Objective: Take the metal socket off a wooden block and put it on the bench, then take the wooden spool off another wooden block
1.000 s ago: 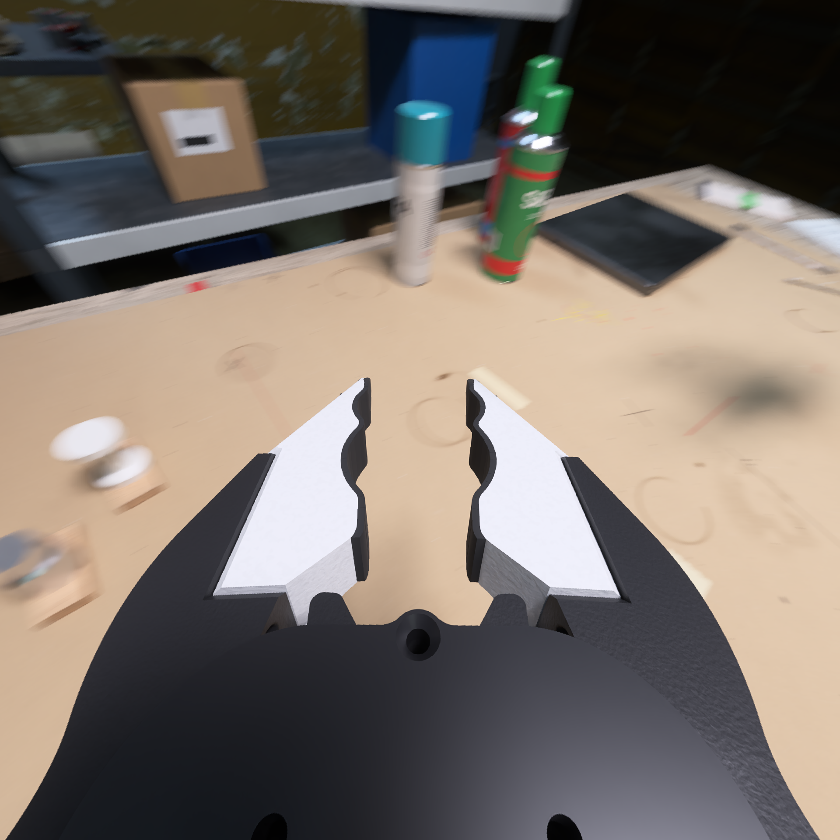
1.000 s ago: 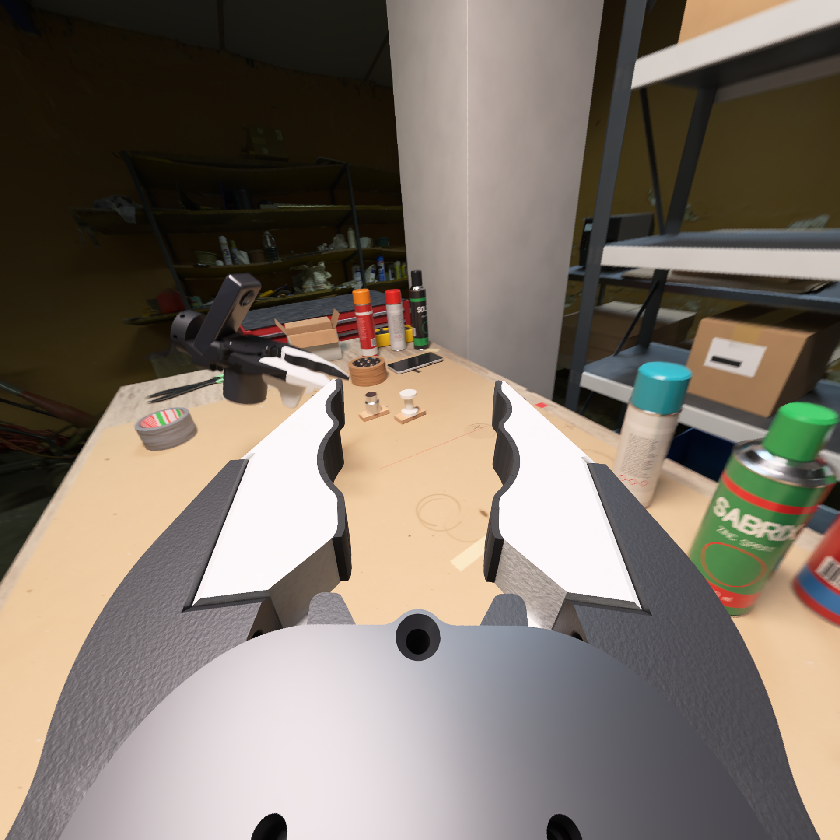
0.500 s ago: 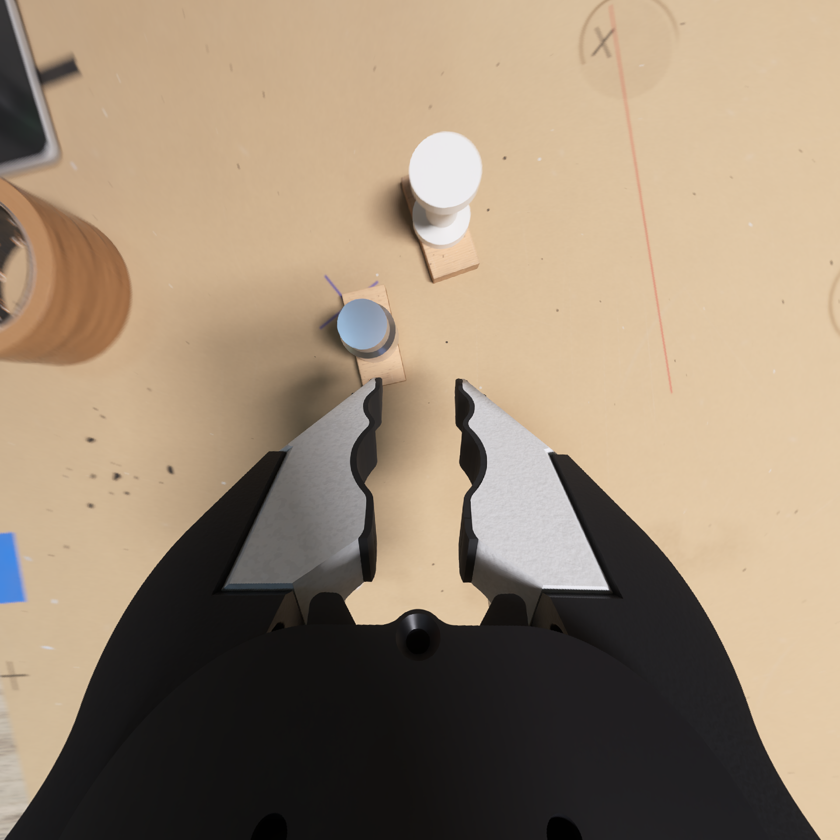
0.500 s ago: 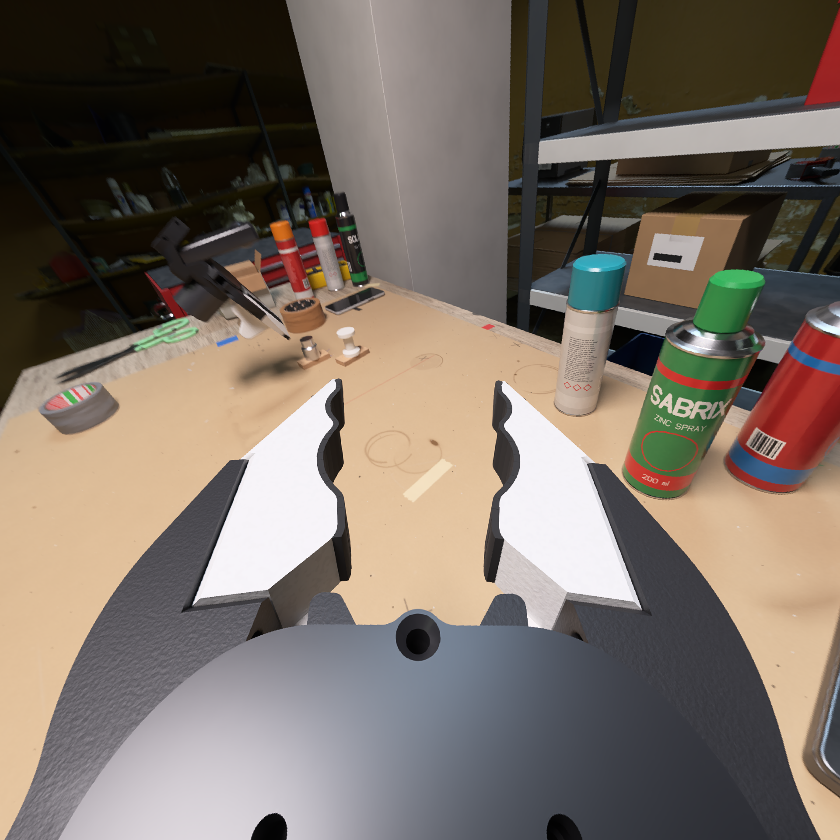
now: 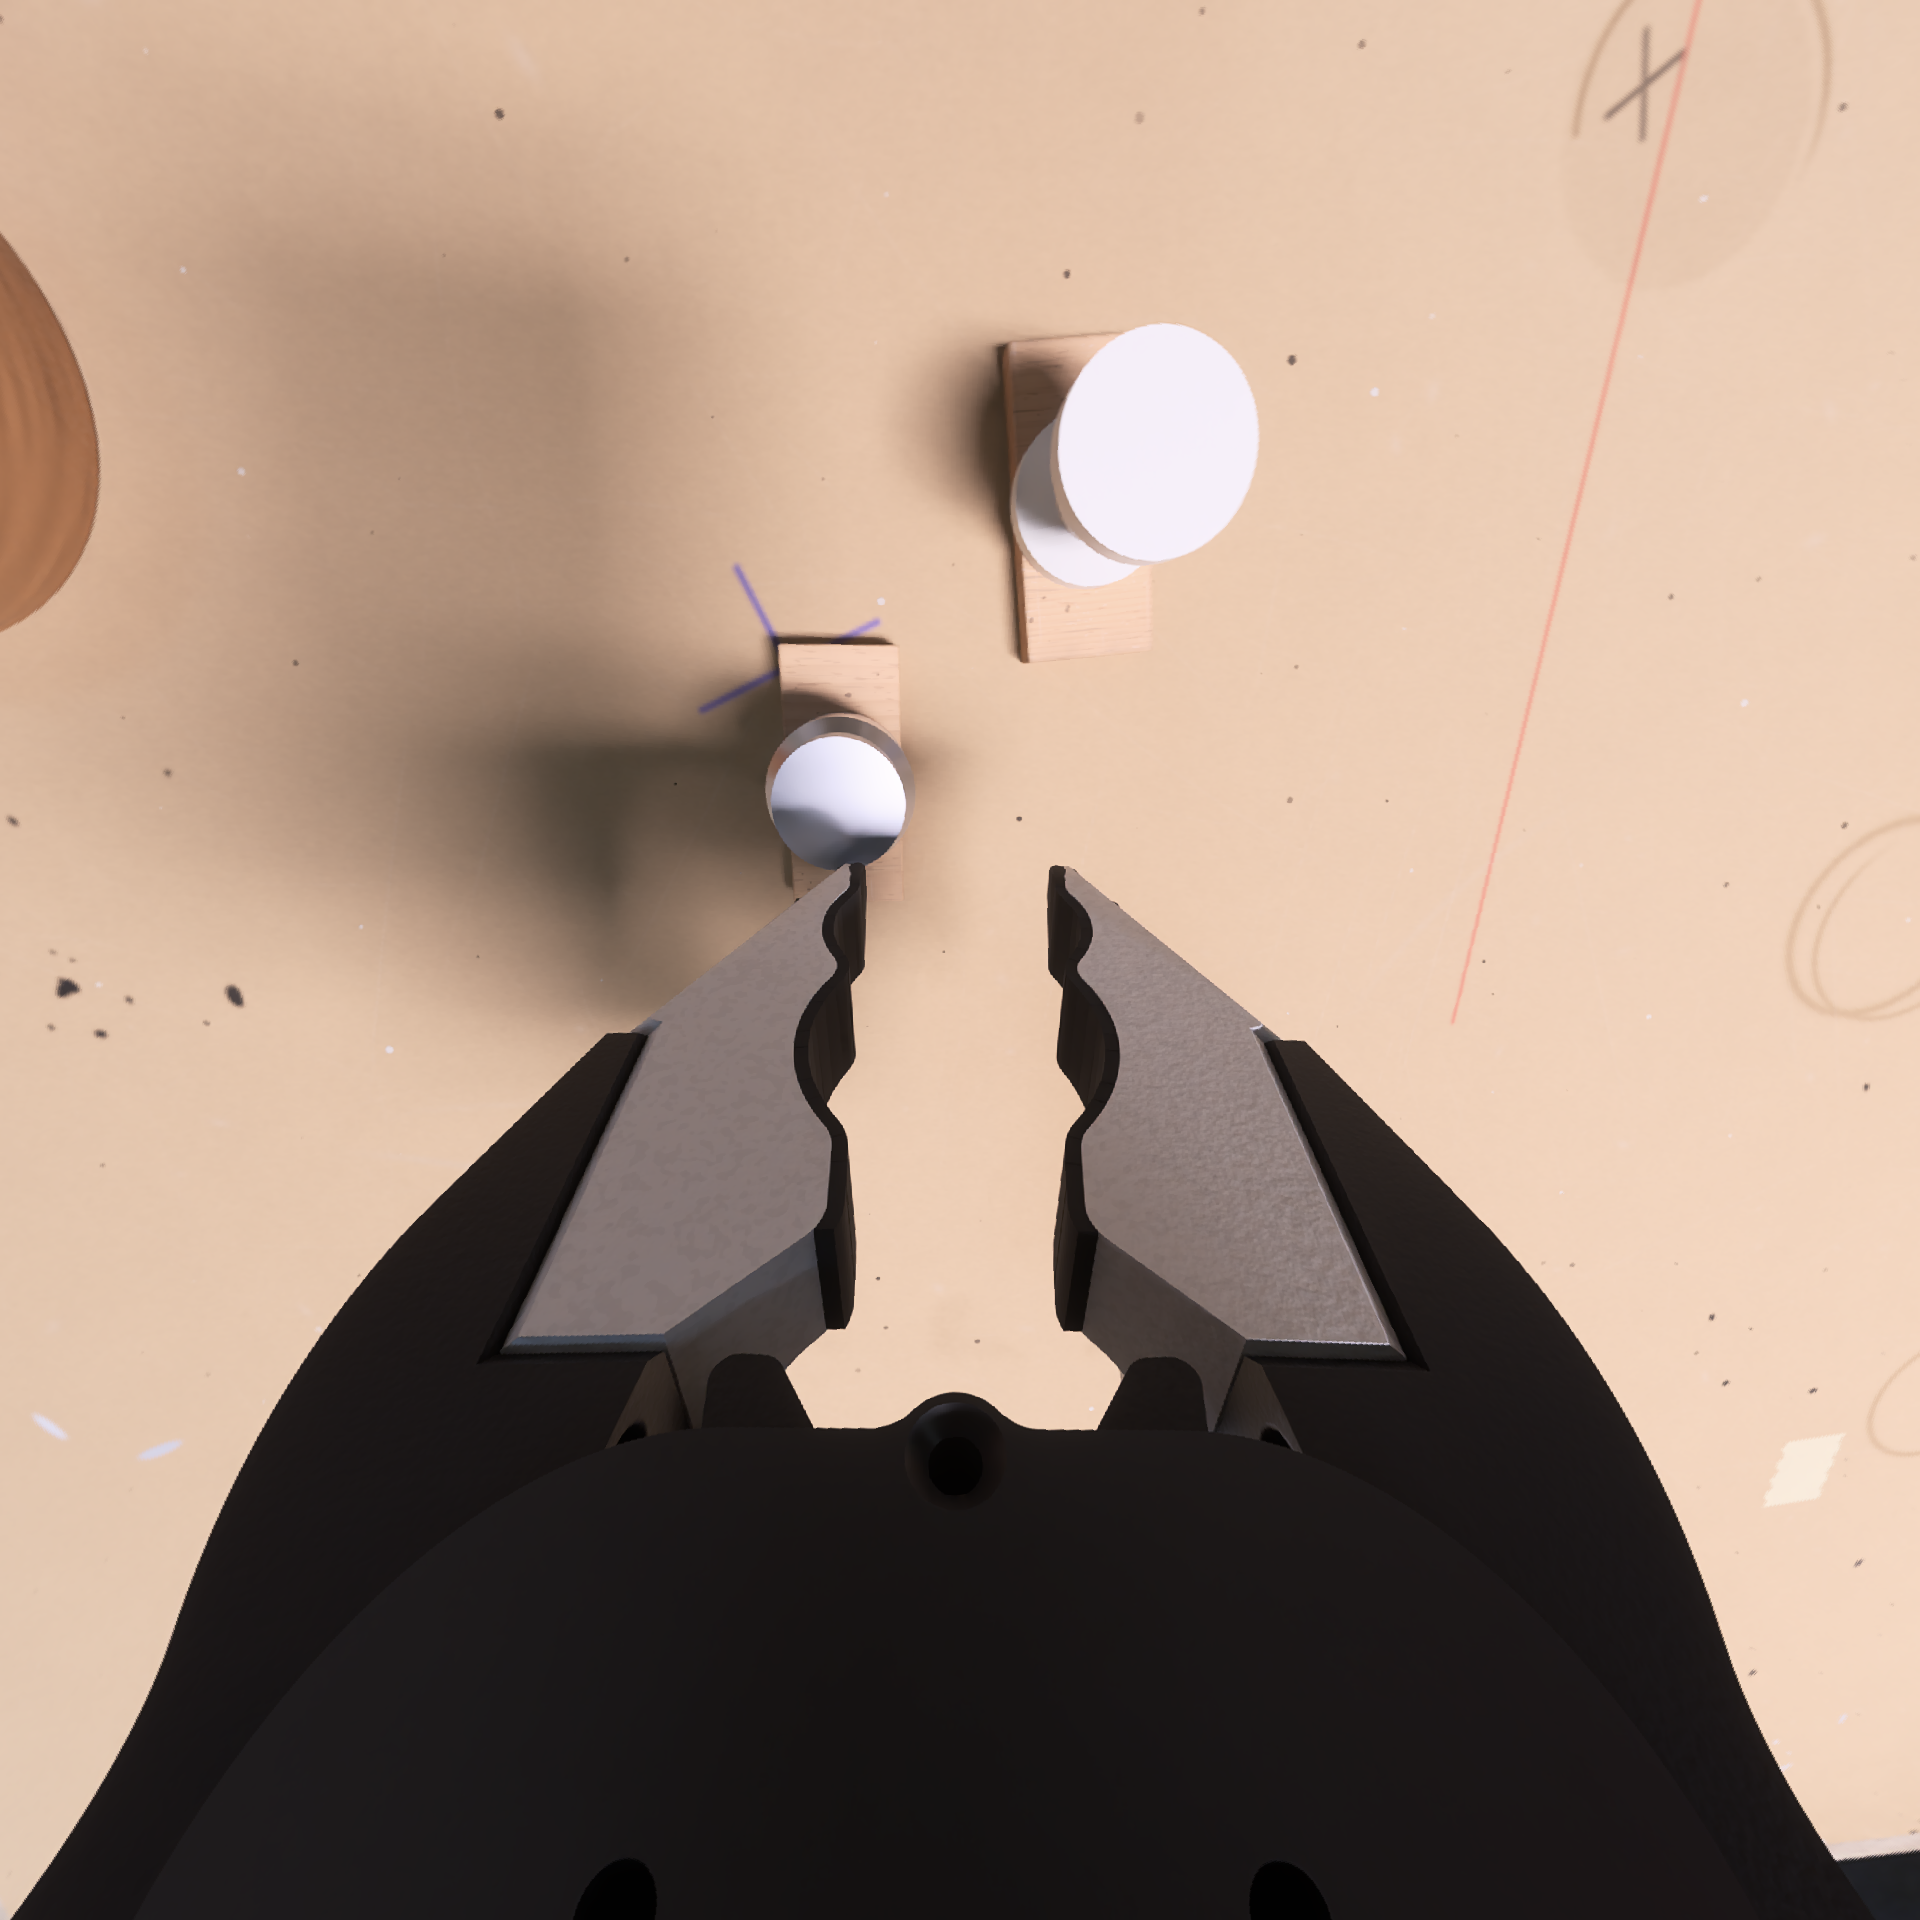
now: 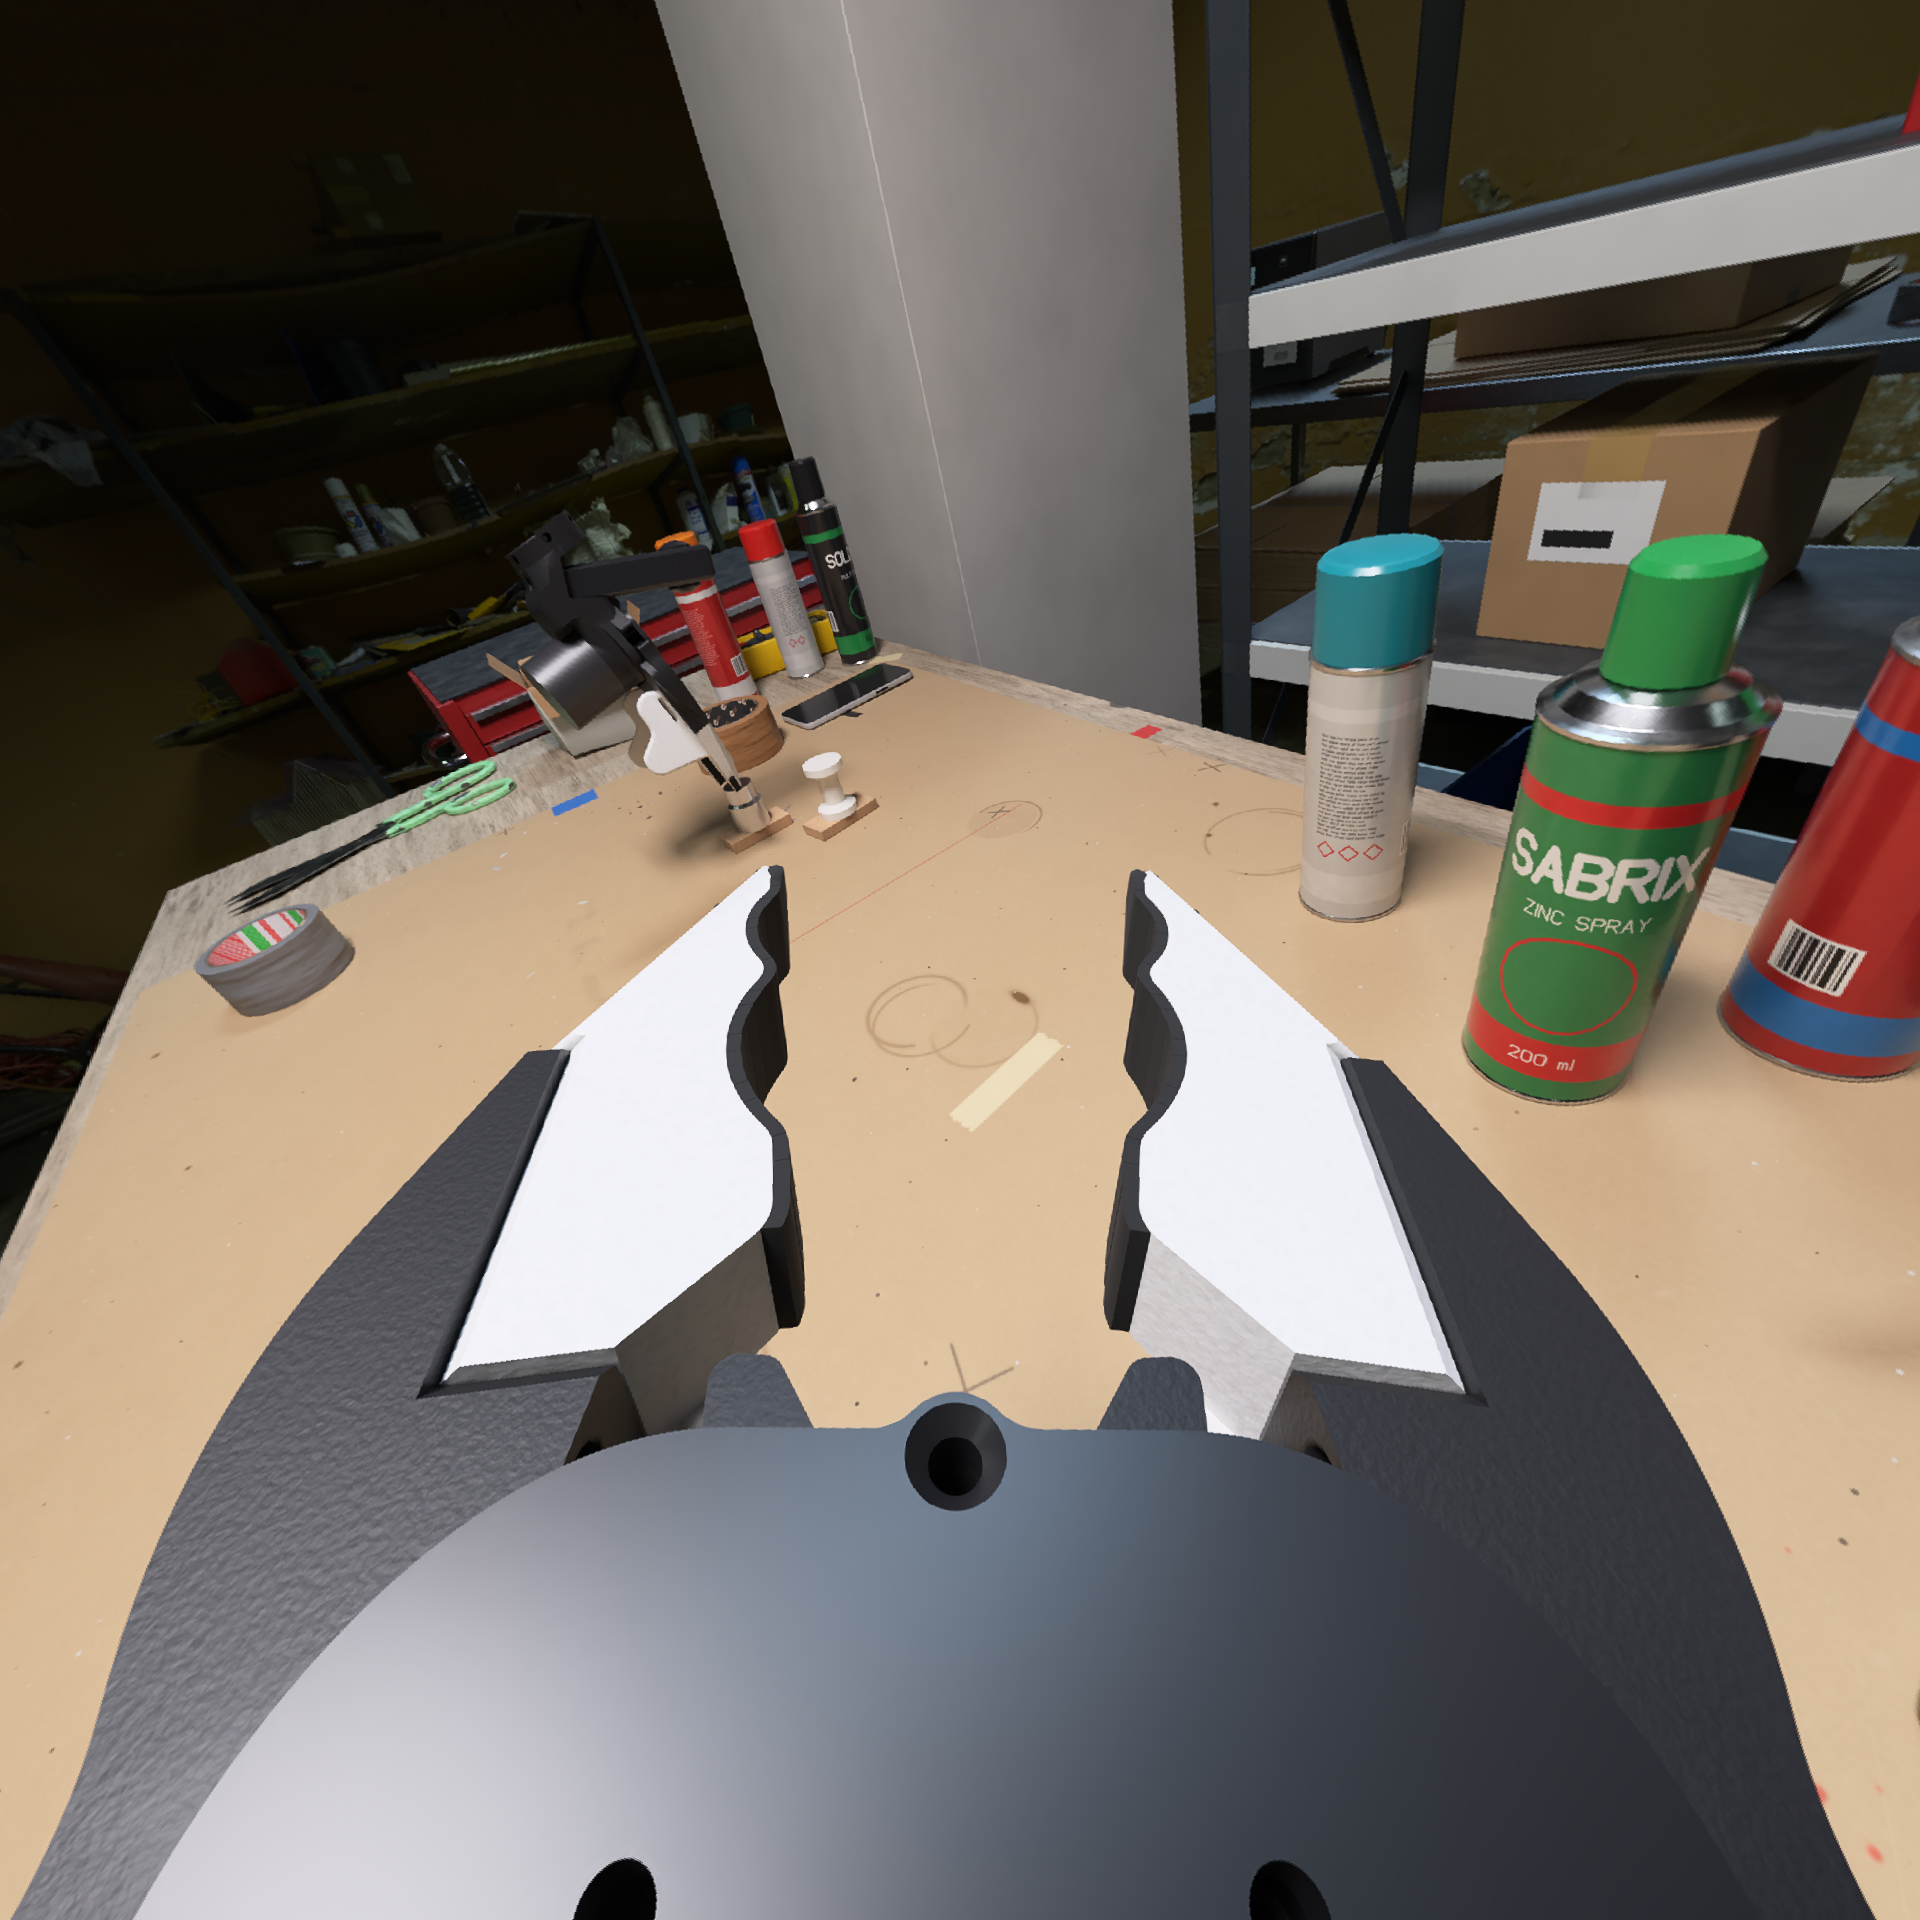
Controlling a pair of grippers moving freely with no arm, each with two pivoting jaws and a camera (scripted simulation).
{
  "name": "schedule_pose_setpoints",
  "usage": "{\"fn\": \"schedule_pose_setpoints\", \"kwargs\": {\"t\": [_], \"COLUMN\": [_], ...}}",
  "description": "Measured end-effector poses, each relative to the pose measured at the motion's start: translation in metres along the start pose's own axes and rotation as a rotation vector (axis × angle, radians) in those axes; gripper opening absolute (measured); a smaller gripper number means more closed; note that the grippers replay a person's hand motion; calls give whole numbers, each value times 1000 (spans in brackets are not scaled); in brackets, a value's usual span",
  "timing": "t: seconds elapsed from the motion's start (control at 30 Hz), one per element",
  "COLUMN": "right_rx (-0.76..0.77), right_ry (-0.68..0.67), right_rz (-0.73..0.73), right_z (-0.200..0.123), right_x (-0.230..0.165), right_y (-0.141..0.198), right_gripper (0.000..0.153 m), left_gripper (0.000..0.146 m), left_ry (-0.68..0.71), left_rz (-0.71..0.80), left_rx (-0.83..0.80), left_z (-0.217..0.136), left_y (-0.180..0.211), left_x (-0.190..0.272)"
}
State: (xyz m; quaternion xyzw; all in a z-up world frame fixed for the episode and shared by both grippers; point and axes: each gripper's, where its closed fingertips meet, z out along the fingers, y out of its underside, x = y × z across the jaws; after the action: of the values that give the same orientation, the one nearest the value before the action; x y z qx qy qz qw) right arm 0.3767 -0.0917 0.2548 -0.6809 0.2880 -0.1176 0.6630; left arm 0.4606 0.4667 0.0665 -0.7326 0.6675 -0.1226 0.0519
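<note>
The left tongs (image 5: pixel 953 878) point straight down, spread and empty, one tip at the edge of the shiny cylindrical metal socket (image 5: pixel 837 795) standing on its small wooden block (image 5: pixel 837 670). Beside it, the white wooden spool (image 5: pixel 1138 452) stands on another wooden block (image 5: pixel 1081 618) on the tan table (image 5: pixel 416 312). The right tongs (image 6: pixel 954 883) hover spread and empty, well apart.

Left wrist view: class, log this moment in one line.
left gripper: open, above metal socket | socket: on block | wooden spool: on block | right gripper: open, empty
</note>
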Motion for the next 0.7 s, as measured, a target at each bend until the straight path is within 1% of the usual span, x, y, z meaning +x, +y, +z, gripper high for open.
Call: {"fn": "schedule_pose_setpoints", "kwargs": {"t": [0.13, 0.5, 0.7], "right_rx": [7, -16, -17], "right_ry": [-5, -7, -11], "right_rz": [15, 16, 17], "right_z": [-2, 0, 0], "right_x": [2, 4, 3], "right_y": [0, 5, 5], "right_gripper": [65, 65, 65], "left_gripper": [37, 45, 45], "left_ry": [-81, -283, -300], "left_rz": [5, 51, 53], "left_rx": [-37, -62, -67], "left_z": [1, 5, 13], "left_y": [-1, -7, -5], "left_x": [-8, -27, -31]}}
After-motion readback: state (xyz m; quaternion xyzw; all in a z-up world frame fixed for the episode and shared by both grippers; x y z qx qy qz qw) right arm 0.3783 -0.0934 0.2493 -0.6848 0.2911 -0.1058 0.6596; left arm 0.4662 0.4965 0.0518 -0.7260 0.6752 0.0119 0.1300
